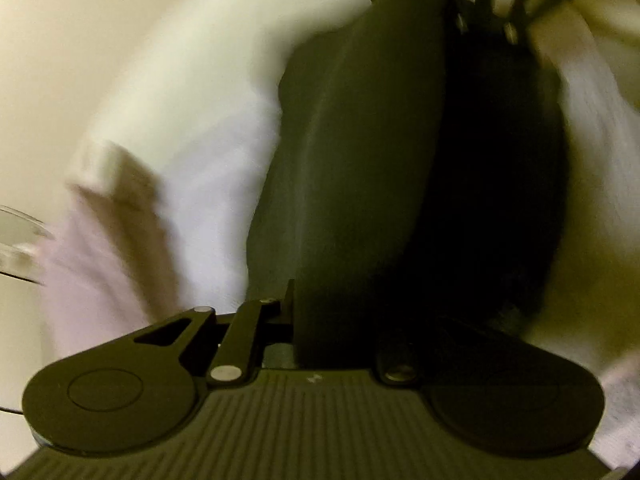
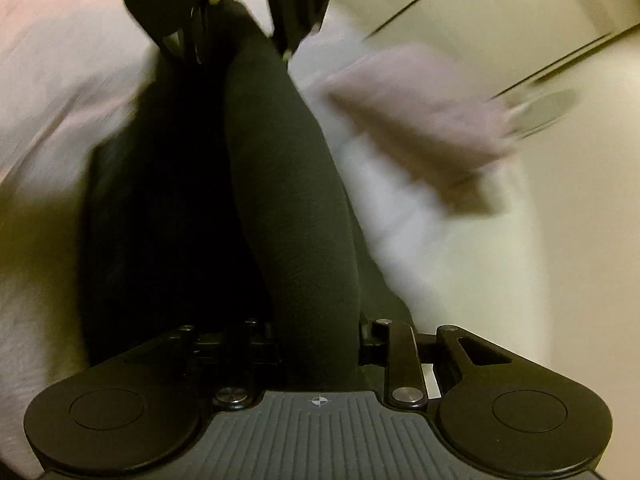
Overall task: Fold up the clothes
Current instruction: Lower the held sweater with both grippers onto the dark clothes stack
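Observation:
A dark grey-black garment [image 1: 360, 160] is stretched between my two grippers and fills the middle of both views [image 2: 288, 200]. My left gripper [image 1: 304, 320] is shut on one end of it. My right gripper [image 2: 316, 340] is shut on the other end. Each view shows the other gripper at the far end of the garment: the right one in the left wrist view [image 1: 480, 0], the left one in the right wrist view [image 2: 240, 8]. The fingertips are hidden by cloth. Both views are motion-blurred.
White and pale pink clothes [image 1: 168, 168] lie under the dark garment on a cream surface [image 2: 580, 240]; they also show in the right wrist view [image 2: 420, 120]. A round clear object [image 1: 20, 236] sits at the left edge.

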{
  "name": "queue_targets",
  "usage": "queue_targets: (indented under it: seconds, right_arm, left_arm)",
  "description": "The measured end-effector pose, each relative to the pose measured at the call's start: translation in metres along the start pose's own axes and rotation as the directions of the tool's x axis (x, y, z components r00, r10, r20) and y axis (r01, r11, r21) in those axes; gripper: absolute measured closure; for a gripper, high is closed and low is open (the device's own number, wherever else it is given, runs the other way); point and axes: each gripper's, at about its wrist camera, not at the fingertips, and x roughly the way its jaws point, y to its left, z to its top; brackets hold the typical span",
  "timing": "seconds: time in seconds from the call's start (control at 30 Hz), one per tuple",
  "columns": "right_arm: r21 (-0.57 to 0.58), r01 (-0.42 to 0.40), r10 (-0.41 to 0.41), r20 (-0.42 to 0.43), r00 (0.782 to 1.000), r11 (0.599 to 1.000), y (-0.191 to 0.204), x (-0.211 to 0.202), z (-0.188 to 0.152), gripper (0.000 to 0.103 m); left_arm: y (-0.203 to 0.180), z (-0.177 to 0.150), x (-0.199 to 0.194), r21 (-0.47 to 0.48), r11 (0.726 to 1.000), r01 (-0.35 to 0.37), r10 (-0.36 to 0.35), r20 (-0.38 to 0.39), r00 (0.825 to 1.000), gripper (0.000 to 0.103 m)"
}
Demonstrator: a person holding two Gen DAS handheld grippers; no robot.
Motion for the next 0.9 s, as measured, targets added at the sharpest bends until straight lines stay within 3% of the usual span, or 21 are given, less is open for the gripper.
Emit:
queue_targets:
  seconds: [0.07, 0.27, 0.4, 0.5, 0.57, 0.63, 0.73, 0.83, 0.9]
  right_arm:
    - [-0.013, 0.031, -0.031, 0.002, 1.000, 0.999, 0.014, 0.001, -0.003, 0.072]
    - [0.053, 0.060, -0.059, -0.034, 0.998, 0.997, 0.006, -0.019, -0.007, 0.063]
    - [0.129, 0.048, -0.039, -0.065, 0.997, 0.991, 0.000, -0.020, -0.014, 0.066]
    - [0.231, 0.059, -0.038, -0.096, 0.995, 0.971, -0.015, -0.022, -0.012, 0.079]
    - [0.265, 0.145, -0.129, -0.078, 0.989, 0.953, -0.024, -0.038, -0.007, 0.080]
    - [0.287, 0.187, -0.177, -0.062, 0.982, 0.939, -0.027, -0.049, -0.004, 0.080]
    - [0.209, 0.134, -0.117, -0.093, 0.989, 0.969, -0.007, -0.037, -0.007, 0.079]
    - [0.109, 0.100, -0.086, -0.125, 0.988, 0.989, 0.013, -0.022, -0.013, 0.079]
    - [0.090, 0.110, -0.099, -0.124, 0.987, 0.990, 0.013, -0.027, -0.013, 0.075]
  left_arm:
    - [-0.007, -0.009, 0.003, 0.005, 0.999, -0.041, 0.041, 0.015, 0.999, 0.086]
    - [0.011, -0.020, -0.012, -0.020, 0.998, -0.067, 0.068, 0.031, 0.997, 0.073]
    - [0.027, -0.015, -0.004, 0.037, 0.997, -0.069, 0.067, 0.047, 0.997, 0.083]
    - [0.038, -0.004, -0.012, 0.107, 0.974, -0.201, 0.190, 0.103, 0.976, 0.085]
    - [0.051, -0.002, -0.018, 0.089, 0.951, -0.295, 0.282, 0.135, 0.950, 0.085]
    - [0.057, -0.005, -0.016, 0.031, 0.954, -0.298, 0.291, 0.136, 0.947, 0.085]
    - [0.032, -0.010, 0.010, 0.096, 0.983, -0.155, 0.149, 0.067, 0.987, 0.079]
    - [0.004, -0.016, 0.018, 0.181, 0.970, -0.163, 0.158, 0.039, 0.987, 0.080]
    - [0.005, -0.018, 0.008, 0.141, 0.974, -0.176, 0.174, 0.028, 0.984, 0.079]
